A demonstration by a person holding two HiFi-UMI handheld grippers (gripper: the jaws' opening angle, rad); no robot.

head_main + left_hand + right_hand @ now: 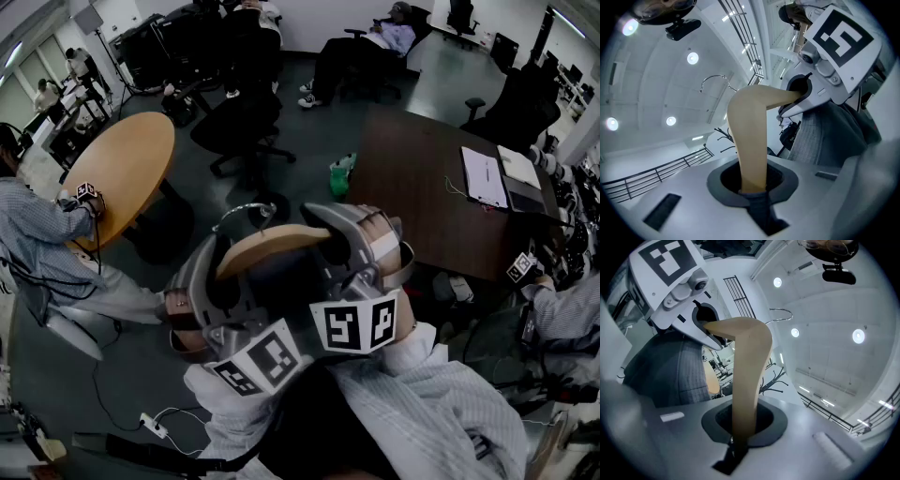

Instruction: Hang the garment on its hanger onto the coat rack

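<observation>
Two tongs, left (202, 281) and right (361, 253), clamp the wooden hanger's (272, 246) ends, garment (834, 136) between them — best kept level, hook (246, 210) steered toward the coat rack (776, 378) beyond them.

White papers (484, 176) lie on the dark table (412, 183).

The right gripper (736, 446) clamps its jaws on one arm of a wooden hanger (747, 371), which rises straight ahead of the tool and bends over to its left. There the left gripper (705, 326), topped by its marker cube (665, 261), takes the hanger's other arm. A grey garment (670, 371) hangs below that gripper. The hanger's metal hook (780, 311) stands up beyond the bend, and a dark coat rack (774, 378) shows just right of the wood, under ceiling lights (858, 336).
</observation>
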